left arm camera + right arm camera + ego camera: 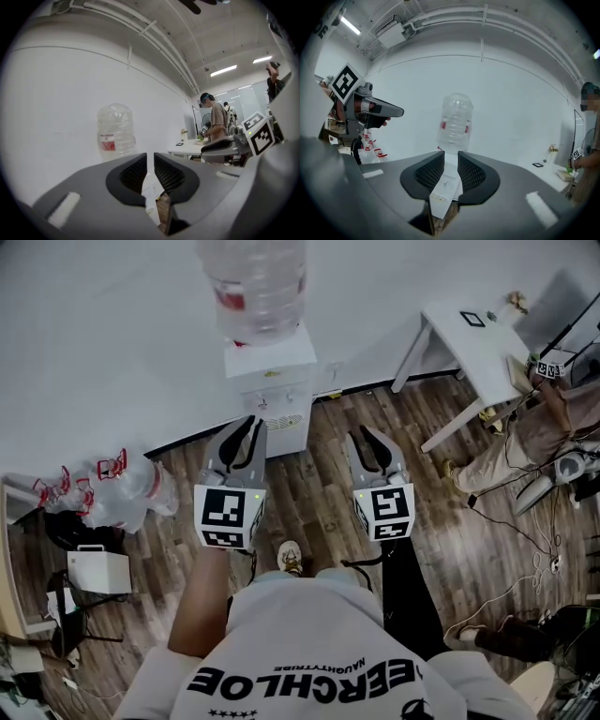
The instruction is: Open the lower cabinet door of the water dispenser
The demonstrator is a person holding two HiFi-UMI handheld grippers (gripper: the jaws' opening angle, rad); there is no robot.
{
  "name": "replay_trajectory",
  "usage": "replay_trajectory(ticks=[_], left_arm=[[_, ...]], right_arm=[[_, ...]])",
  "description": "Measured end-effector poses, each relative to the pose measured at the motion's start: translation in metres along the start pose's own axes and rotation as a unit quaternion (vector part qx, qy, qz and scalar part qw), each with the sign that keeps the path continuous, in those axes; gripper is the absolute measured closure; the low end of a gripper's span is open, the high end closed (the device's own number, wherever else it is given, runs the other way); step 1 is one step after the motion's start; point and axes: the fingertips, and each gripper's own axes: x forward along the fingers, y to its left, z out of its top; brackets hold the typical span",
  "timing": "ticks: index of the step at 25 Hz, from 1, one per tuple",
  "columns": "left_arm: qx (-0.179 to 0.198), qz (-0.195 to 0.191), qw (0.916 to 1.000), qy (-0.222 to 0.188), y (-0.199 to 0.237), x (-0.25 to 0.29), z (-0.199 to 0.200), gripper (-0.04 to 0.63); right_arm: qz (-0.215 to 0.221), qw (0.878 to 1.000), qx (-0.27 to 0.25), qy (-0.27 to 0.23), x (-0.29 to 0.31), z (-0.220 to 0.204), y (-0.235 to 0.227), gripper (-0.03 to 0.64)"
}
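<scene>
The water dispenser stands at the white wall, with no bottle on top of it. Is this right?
Not quite. A big clear bottle sits on top of the water dispenser, as the head view shows. It does stand at the white wall.

Head camera looks steeply down from above the person's shoulders, water dispenser (270, 395) ahead by the wall (112, 352), a way off. Each gripper camera sits low behind its own jaws, facing level at that wall. All three share the dispenser's bottle (255, 282). The left gripper view catches the right gripper (207, 149) at its right, the right gripper view the left gripper (396, 111) at its left
</scene>
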Motion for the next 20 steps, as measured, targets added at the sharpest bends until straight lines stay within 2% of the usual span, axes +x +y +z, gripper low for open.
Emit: replay_trajectory(ticks=[14,20], left_arm=[[-0.007,-0.034,0.9994,-0.001,0.030,0.052,-0.008,0.539],[-0.043,-0.037,0.9984,-0.009,0.045,0.059,-0.009,0.538]], right_arm=[[-0.020,1.000,-0.007,0.022,0.044,-0.006,-0.010,0.548],[-0.010,0.999,-0.019,0.035,0.064,-0.010,-0.007,0.548]])
